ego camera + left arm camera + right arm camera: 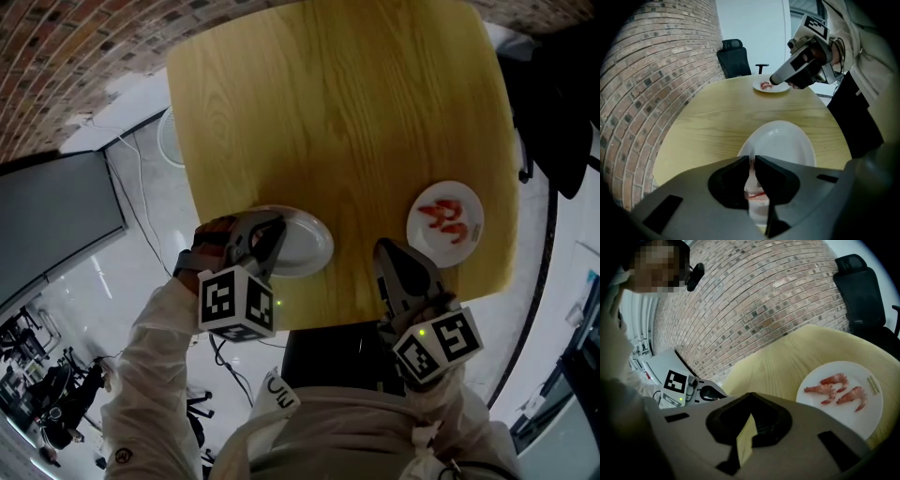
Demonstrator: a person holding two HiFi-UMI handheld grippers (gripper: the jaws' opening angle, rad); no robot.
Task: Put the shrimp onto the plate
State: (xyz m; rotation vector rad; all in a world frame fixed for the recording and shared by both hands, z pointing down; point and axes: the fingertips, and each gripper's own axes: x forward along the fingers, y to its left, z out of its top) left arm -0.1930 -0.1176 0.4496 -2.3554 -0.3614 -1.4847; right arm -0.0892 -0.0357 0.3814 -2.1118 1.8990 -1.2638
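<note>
Right now left gripper sits pinched narrow on a shrimp over the plate beneath it, so squeeze lightly and lift straight.

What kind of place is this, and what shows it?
Indoors, probably an office or a lab: a curved brick wall, a black office chair and a wooden table.

I see a curved brick wall, a black office chair behind the wooden table, and pale glossy floor.
</note>
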